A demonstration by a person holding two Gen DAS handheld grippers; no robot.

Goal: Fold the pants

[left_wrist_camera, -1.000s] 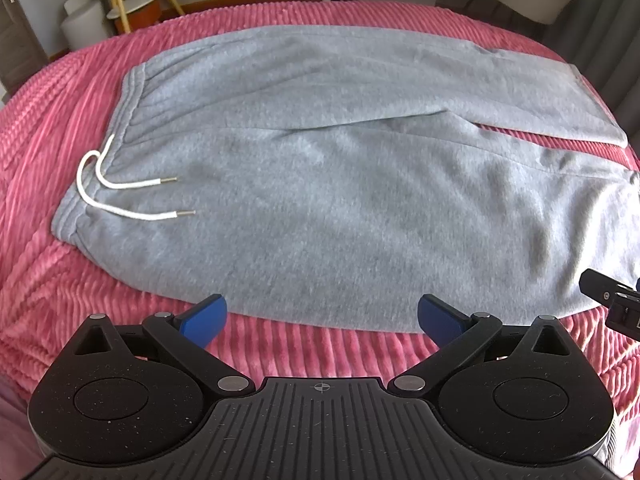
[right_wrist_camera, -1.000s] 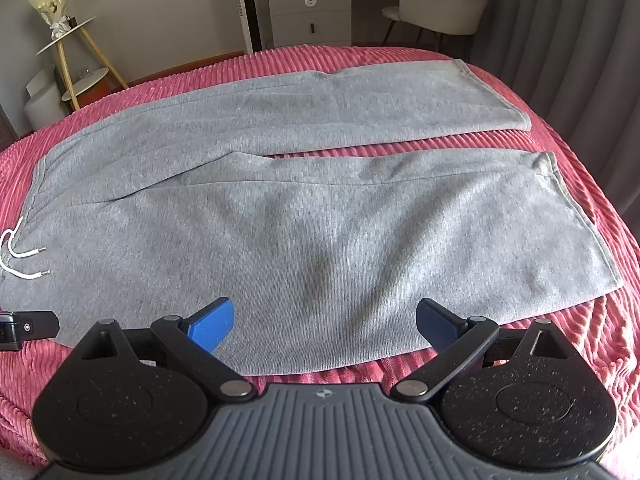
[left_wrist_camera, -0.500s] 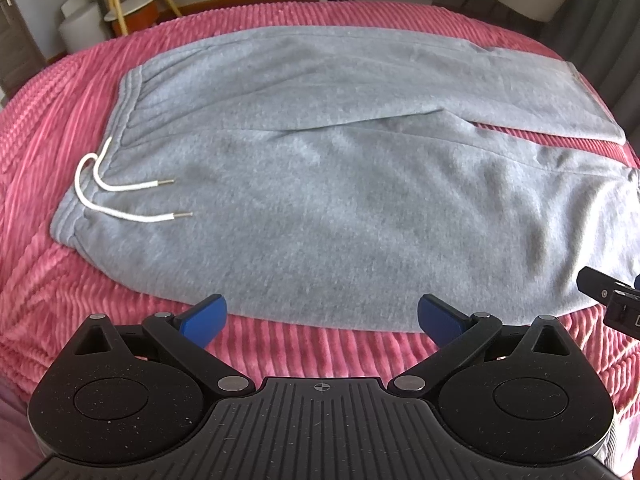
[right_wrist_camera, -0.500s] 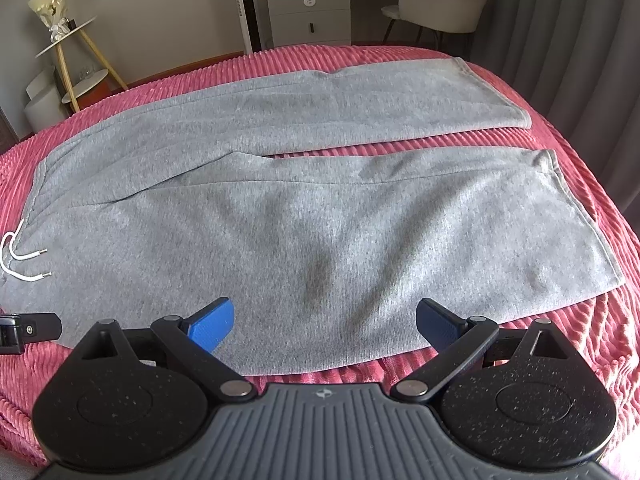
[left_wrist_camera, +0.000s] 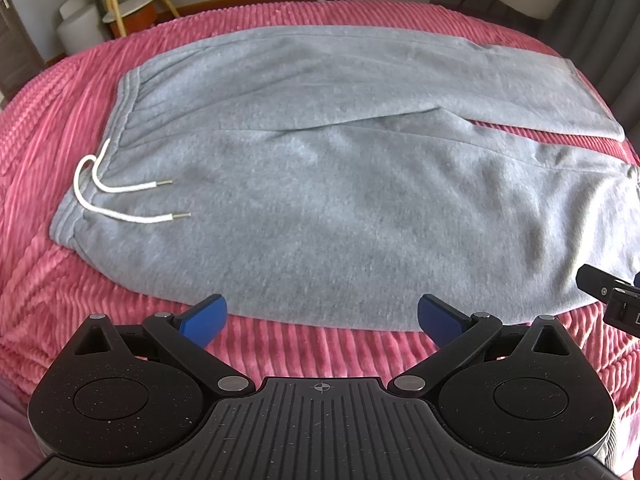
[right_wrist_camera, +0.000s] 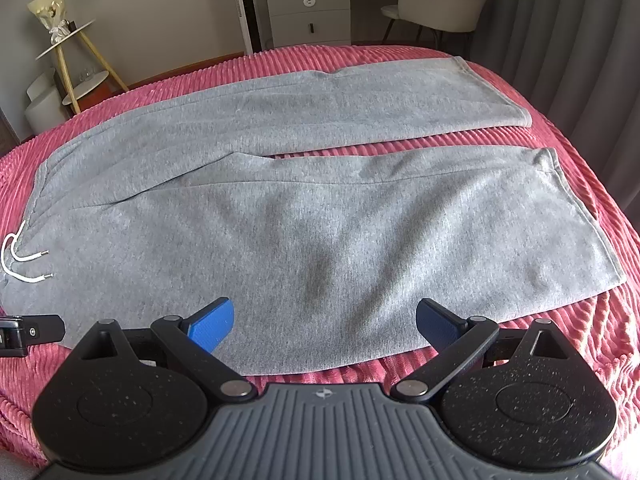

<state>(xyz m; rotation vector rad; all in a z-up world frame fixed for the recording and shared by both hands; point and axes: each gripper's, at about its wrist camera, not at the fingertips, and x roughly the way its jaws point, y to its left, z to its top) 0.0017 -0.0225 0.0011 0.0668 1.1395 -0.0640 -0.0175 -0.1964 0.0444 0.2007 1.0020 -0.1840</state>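
Left wrist view: pants [left_wrist_camera: 340, 184] flat on bed [left_wrist_camera: 40, 128], left claw [left_wrist_camera: 320, 316] and right claw [right_wrist_camera: 324, 320] both apart, empty at near hem; shallow pinch likely grabs one layer.

1. The left gripper [left_wrist_camera: 320, 316] has its blue-padded fingers [left_wrist_camera: 202, 318] spread wide, nothing between them.
2. The right gripper [right_wrist_camera: 323, 320] is likewise spread wide and empty, apparently level beside the left.

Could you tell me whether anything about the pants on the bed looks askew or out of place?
Nothing stands out: the grey pants lie flat on the pink bedspread, legs apart. Only the drawstring trails loosely. Both grippers are open.
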